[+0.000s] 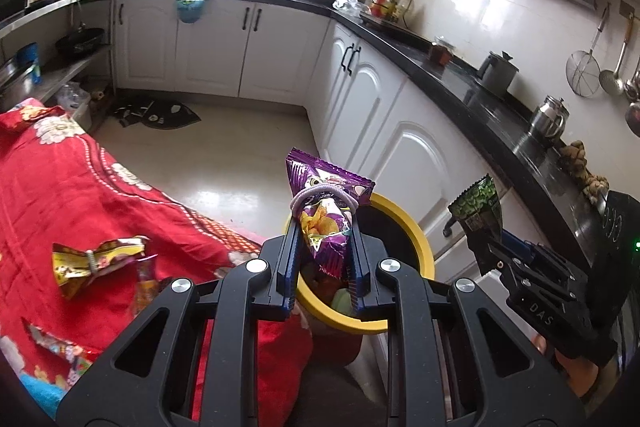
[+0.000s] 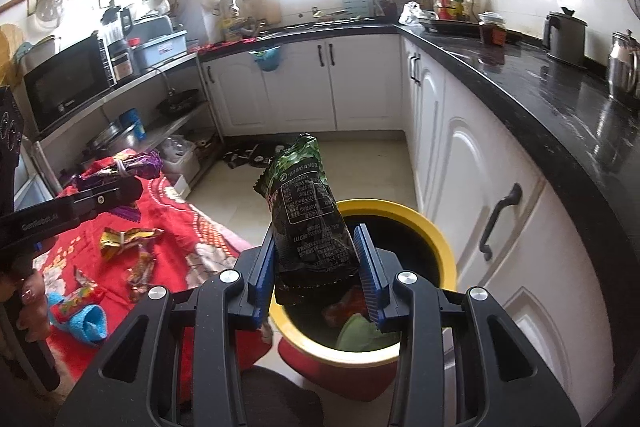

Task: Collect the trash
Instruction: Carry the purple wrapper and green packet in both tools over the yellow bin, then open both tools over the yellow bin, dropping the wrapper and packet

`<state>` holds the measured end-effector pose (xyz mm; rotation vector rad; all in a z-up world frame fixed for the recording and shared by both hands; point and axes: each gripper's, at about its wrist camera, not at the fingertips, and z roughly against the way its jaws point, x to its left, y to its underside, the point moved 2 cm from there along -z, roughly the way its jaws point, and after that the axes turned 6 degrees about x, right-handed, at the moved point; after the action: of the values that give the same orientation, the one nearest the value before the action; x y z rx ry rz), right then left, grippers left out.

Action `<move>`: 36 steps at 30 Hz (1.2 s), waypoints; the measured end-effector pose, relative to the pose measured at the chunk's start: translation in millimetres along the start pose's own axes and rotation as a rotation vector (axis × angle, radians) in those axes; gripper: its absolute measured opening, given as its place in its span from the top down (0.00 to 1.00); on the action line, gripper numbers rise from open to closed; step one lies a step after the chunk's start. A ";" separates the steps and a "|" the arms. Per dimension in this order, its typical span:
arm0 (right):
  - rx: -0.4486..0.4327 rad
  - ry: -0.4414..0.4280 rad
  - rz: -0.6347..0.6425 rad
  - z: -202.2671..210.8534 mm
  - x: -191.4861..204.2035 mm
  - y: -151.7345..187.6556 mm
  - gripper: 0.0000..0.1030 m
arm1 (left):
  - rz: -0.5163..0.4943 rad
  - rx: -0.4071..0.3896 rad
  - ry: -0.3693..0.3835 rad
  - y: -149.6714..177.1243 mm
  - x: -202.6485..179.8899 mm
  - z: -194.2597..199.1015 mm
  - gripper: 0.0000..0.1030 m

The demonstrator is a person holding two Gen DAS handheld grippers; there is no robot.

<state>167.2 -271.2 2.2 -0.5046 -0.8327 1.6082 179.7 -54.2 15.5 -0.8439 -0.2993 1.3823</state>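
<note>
My left gripper [image 1: 325, 227] is shut on a purple chip bag [image 1: 324, 203] with a hair band around it, held upright over the near rim of a yellow-rimmed bin [image 1: 420, 247]. To its right, my right gripper [image 1: 486, 243] holds a green snack bag [image 1: 478, 207]. In the right wrist view, my right gripper [image 2: 316, 233] is shut on the dark green snack bag [image 2: 308, 211] above the bin [image 2: 444, 251], which has trash inside. My left gripper [image 2: 120, 187] with the purple bag [image 2: 132, 163] is at the left. Crumpled wrappers [image 1: 96, 259] [image 2: 128, 237] lie on a red floral cloth [image 1: 100, 195].
White cabinets [image 2: 472, 187] under a black counter [image 2: 560, 99] run along the right, close beside the bin. Kettles [image 2: 564, 33] stand on the counter. A metal shelf with a microwave [image 2: 68, 83] is at the left. A dark mat [image 1: 156, 113] lies on the floor. A blue cloth [image 2: 86, 323] rests on the red cloth.
</note>
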 end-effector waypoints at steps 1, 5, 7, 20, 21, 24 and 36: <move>0.001 0.004 -0.004 -0.5 -1.6 0.7 0.66 | -0.003 0.004 0.002 -0.6 -2.3 -2.7 0.86; 0.006 0.028 -0.023 -5.3 -11.6 3.0 0.65 | -0.015 0.017 0.011 0.5 -9.2 -11.1 0.86; 0.009 0.041 -0.030 -7.3 -16.7 4.5 0.65 | -0.023 0.024 0.015 0.3 -13.4 -16.5 0.86; 0.060 0.091 -0.070 -30.2 -41.4 18.9 0.65 | -0.044 0.079 0.046 1.0 -25.9 -54.0 0.86; 0.065 0.094 -0.070 -33.1 -43.4 19.2 0.65 | -0.044 0.088 0.048 1.8 -26.7 -59.1 0.86; 0.080 0.105 -0.076 -39.9 -48.0 22.7 0.65 | -0.047 0.108 0.050 3.5 -28.9 -70.4 0.86; 0.159 0.142 -0.093 -73.4 -65.4 37.1 0.65 | -0.053 0.192 0.033 9.4 -33.2 -117.5 0.86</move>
<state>209.4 -318.9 -81.4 -0.4550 -0.6081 1.5201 241.7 -126.4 -61.7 -0.6949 -0.1594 1.3236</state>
